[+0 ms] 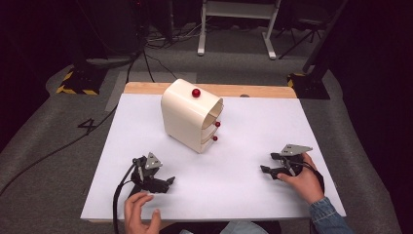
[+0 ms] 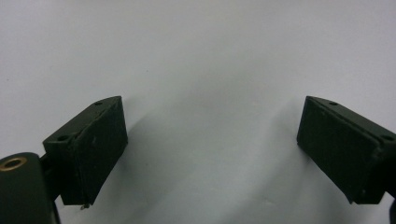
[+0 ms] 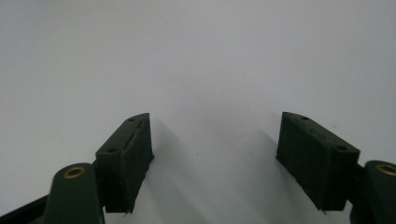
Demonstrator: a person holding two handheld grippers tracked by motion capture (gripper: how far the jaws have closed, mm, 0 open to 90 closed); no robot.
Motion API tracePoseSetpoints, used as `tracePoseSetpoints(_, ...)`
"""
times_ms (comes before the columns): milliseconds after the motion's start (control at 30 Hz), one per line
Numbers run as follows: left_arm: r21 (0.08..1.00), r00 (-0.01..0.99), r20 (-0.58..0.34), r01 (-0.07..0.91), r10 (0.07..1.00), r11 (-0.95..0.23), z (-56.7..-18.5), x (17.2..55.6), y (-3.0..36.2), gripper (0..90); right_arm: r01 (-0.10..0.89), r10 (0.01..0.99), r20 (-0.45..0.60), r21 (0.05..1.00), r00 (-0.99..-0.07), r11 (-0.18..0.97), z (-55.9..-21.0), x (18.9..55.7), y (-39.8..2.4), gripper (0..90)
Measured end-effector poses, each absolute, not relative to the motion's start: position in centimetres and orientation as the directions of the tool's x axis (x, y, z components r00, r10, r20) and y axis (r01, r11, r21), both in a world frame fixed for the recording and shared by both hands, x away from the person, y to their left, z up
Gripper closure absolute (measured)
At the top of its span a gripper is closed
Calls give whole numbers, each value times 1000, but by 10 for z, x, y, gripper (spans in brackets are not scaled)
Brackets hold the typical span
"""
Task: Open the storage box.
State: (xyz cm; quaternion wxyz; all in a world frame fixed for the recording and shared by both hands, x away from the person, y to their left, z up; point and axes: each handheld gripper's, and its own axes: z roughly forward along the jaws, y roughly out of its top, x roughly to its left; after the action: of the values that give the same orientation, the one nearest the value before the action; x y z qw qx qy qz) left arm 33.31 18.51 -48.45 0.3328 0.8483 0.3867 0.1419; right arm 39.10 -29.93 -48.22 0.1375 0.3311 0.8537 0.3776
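A white table (image 1: pixel 253 146) seen from above. Near its far edge stands a small cream drawer cabinet (image 1: pixel 187 116), a red knob (image 1: pixel 196 92) on top and two more red knobs (image 1: pixel 216 131) on its drawer fronts, which face right. The left gripper (image 1: pixel 163 184) lies on the table near the front edge, jaws spread and empty; the person's left hand (image 1: pixel 141 214) sits just behind it, not gripping it. The right hand (image 1: pixel 304 180) holds the right gripper (image 1: pixel 267 170), jaws likewise spread over bare tabletop (image 3: pixel 201 70) (both are well apart from the cabinet). Likely risk: the knobs are small and round, so an off-centre pinch could slip, or a hard pull could drag the light cabinet rather than open a drawer.
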Motion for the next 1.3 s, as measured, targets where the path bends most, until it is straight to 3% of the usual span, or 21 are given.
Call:
tracePoseSetpoints(133, 674, 661, -16, 561, 750, -480, -484, 333, 185, 87, 455, 658, 0, 722, -753, 521, -479, 392, -299, 318)
tracePoseSetpoints(167, 674, 661, -16, 561, 750, -480, -484, 333, 185, 88, 450, 641, -11, 702, -768, 552, -471, 390, -300, 416)
tracePoseSetpoints(367, 674, 661, -17, 562, 751, -479, -484, 333, 185, 87, 398, 627, 16, 785, -779, 475, -445, 383, -290, 406)
tracePoseSetpoints(700, 676, 658, -21, 564, 753, -474, -485, 333, 185, 88, 362, 569, 58, 822, -821, 440, -426, 395, -261, 425)
tracePoseSetpoints(1300, 678, 660, -19, 561, 751, -475, -485, 333, 186, 89, 305, 493, 67, 855, -868, 420, -431, 436, -197, 469)
